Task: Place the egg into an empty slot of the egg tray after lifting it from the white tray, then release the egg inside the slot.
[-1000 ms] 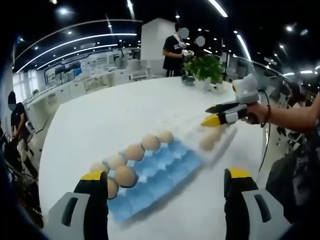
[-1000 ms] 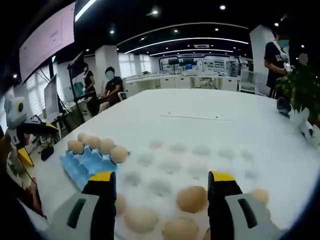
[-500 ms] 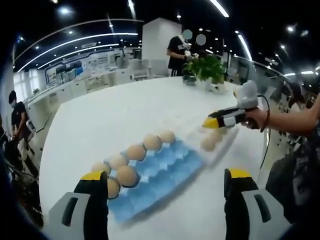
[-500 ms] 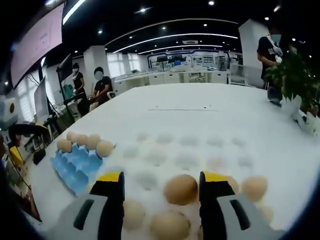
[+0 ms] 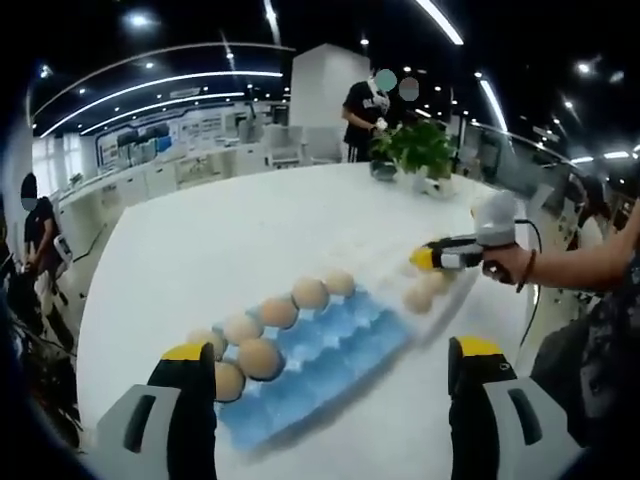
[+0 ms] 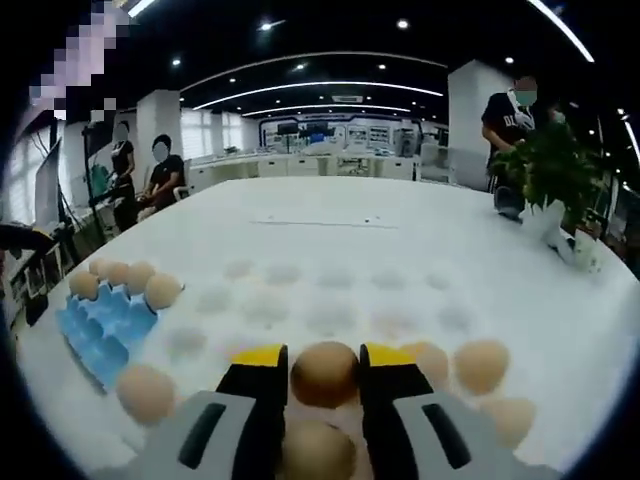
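In the right gripper view my right gripper [image 6: 325,358] is low over the white tray [image 6: 330,300], its yellow-tipped jaws closed against both sides of a brown egg [image 6: 325,373] that sits in a dimple. Other eggs [image 6: 481,365] lie around it. The blue egg tray [image 6: 105,325] lies to the left with several eggs [image 6: 162,291] along its far edge. In the left gripper view my left gripper [image 5: 332,350] stands open above the blue egg tray [image 5: 320,350], whose near slots are empty. The right gripper [image 5: 430,258], held by a hand, reaches down onto the white tray [image 5: 440,300].
A potted plant [image 6: 550,170] stands on the far right of the white table [image 6: 400,230], and a person [image 6: 510,115] stands behind it. Other people [image 6: 160,170] sit at desks beyond the table's left side. The person's forearm [image 5: 590,255] crosses the right of the left gripper view.
My right gripper has come down and forward onto the white tray, and its jaws have narrowed from wide apart to closed on one egg. The left gripper has stayed open over the blue tray.
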`<act>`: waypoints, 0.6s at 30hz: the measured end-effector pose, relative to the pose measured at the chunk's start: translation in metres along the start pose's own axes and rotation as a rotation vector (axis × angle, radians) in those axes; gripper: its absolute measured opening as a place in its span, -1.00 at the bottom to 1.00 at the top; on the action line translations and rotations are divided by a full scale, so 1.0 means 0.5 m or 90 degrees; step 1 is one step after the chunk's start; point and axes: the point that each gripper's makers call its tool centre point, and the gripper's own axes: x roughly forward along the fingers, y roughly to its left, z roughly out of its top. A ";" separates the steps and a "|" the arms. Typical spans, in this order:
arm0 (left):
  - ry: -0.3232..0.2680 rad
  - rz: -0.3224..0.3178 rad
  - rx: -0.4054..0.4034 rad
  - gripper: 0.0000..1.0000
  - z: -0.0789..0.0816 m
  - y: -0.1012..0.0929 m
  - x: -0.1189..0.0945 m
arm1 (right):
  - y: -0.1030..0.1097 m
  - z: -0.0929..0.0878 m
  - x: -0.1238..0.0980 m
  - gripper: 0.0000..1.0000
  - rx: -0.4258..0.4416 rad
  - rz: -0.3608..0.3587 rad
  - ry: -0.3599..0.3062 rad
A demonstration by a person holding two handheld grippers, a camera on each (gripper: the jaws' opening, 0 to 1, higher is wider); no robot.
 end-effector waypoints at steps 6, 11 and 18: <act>0.000 -0.003 0.000 0.97 -0.002 -0.005 0.002 | -0.007 -0.001 -0.002 -0.46 0.014 -0.017 -0.005; -0.001 0.000 0.000 0.96 0.000 -0.003 0.000 | -0.010 0.002 -0.002 -0.47 0.023 -0.015 0.011; -0.006 0.003 -0.002 0.96 0.004 -0.001 -0.004 | -0.012 0.006 -0.008 -0.48 0.034 -0.016 0.016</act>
